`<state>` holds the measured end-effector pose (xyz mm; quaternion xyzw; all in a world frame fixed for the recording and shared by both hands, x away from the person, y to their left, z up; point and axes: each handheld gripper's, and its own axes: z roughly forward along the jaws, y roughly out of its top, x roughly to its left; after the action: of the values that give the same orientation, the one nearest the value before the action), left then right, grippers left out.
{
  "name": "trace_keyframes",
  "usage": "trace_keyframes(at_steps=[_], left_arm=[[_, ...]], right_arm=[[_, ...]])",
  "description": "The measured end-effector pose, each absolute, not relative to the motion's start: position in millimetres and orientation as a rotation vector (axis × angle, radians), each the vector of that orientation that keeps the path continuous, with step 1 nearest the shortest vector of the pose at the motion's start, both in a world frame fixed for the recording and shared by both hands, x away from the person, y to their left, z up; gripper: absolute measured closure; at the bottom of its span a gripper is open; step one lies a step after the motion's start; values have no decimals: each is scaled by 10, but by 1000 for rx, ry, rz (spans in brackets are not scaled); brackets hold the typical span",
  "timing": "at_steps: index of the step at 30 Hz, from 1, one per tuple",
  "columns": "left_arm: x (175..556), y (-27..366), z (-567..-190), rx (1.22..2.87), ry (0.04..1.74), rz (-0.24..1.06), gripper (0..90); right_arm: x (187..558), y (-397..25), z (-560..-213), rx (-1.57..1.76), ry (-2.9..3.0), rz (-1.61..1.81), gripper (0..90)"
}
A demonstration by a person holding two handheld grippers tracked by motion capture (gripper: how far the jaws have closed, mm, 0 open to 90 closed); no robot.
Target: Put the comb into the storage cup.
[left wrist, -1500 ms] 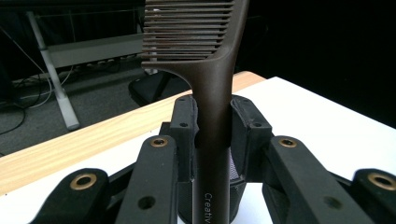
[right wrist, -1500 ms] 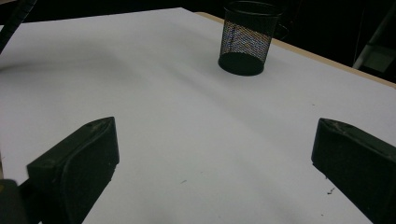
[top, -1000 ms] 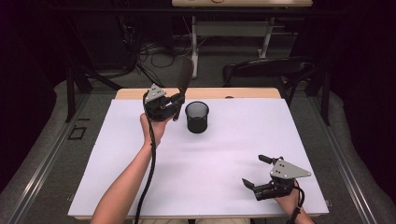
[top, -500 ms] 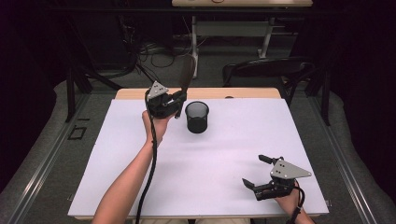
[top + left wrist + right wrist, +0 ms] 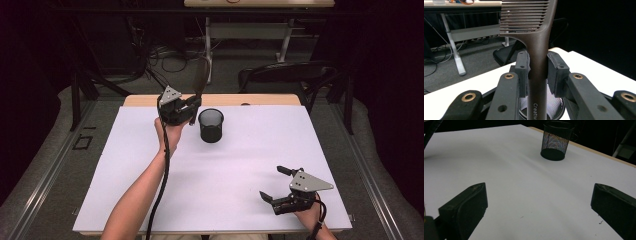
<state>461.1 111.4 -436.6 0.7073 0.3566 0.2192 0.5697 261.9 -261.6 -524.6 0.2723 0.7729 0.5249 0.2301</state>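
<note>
Right tool (image 5: 281, 185) near right on the white surface (image 5: 240, 165), jaws wide apart, nothing between them. Black mesh cup (image 5: 210, 125) upright at far centre. Left tool (image 5: 188, 108) raised just left of the cup, jaws clamped on a brown comb (image 5: 537, 62), teeth pointing up.

Left gripper (image 5: 192, 107) sits upper centre-left of the high view, lifted off the surface, jaws aimed up and away, clamped together on a thin handle. Left hand (image 5: 170, 132) grips it from underneath, bare forearm running down to the bottom edge, cable trailing alongside. Right gripper (image 5: 278, 185) is at lower right, low over the surface, jaws spread wide and pointing left with nothing between them. Right hand (image 5: 309, 215) sits behind it at the bottom edge.
</note>
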Motion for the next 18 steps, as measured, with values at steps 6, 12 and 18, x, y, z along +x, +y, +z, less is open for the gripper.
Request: trace_keyframes(at_steps=[6, 12, 18], left_arm=[[4628, 1108, -4384, 1643, 847, 515, 726], [4646, 1098, -4404, 1624, 851, 519, 726], [4657, 1071, -4420, 1621, 845, 526, 726]], right_arm=[[2618, -2616, -5245, 749, 2126, 1445, 5], [2619, -2615, -5245, 749, 2126, 1445, 5], [2617, -2615, -5244, 746, 2125, 1446, 5]])
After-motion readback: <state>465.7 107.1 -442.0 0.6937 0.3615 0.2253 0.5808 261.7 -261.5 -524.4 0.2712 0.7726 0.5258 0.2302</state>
